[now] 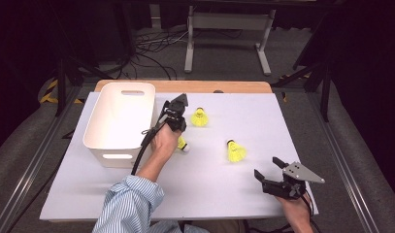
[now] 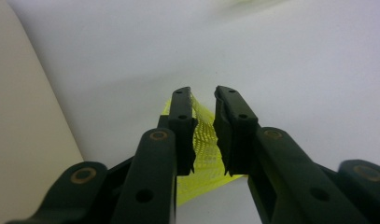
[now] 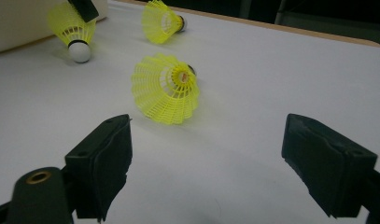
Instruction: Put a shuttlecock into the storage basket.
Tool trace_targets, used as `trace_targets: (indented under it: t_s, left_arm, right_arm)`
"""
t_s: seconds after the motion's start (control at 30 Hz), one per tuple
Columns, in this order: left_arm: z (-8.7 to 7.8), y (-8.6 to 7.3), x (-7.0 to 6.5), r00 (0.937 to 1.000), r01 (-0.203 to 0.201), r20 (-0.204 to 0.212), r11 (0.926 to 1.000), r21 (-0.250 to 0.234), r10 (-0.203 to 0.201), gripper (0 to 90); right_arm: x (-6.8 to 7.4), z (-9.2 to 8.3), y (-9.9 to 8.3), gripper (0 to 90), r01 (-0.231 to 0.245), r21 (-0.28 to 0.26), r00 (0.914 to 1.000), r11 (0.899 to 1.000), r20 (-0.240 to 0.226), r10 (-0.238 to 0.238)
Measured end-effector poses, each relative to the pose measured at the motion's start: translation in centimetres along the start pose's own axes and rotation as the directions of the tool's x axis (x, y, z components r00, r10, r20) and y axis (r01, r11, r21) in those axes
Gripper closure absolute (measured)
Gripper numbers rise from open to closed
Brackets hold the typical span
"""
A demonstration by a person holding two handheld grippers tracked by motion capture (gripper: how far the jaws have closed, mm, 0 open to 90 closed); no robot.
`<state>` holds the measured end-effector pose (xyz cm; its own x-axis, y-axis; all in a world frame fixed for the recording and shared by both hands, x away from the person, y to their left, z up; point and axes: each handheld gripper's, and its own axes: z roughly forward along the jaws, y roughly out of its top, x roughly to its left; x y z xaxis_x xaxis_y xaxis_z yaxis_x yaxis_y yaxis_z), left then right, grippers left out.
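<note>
Yellow mesh of a shuttlecock (image 2: 202, 140) sits pinched in the left hand-held gripper (image 2: 204, 126) beside the white bin (image 1: 118, 121) — likely headed inside; the right hand-held gripper (image 1: 270, 171) rests wide-jawed on the desk (image 1: 219, 189), nothing held.

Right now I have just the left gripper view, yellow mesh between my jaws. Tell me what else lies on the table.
Observer: Two more shuttlecocks lie loose: the far shuttlecock beyond your left gripper, the near shuttlecock to its right.
Operator: Tell me what's in the bin.
Observer: The white bin, left of that gripper, looks empty.
Operator: Report the right gripper.
Observer: The right gripper is open near the front right corner of the table, holding nothing.
</note>
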<state>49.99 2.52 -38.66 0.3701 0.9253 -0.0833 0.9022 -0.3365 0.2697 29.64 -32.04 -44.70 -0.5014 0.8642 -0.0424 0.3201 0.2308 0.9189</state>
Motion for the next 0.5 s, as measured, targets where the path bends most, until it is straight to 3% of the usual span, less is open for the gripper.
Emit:
trace_targets:
  t_s: [0.2,0.5]
  left_arm:
    - [-0.20,-0.07,-0.17,0.9996,-0.021,0.021,0.9997,-0.009,0.021,88.3]
    - [-0.40,-0.14,-0.47,0.9971,-0.045,0.061,0.9988,-0.018,0.046,89.4]
  right_arm:
    - [0.02,0.00,0.00,16.7,-0.002,0.001,1.0000,1.000,0.000,0.002]
    - [-0.01,0.03,-0.01,16.7,-0.001,0.003,1.0000,1.000,0.002,0.001]
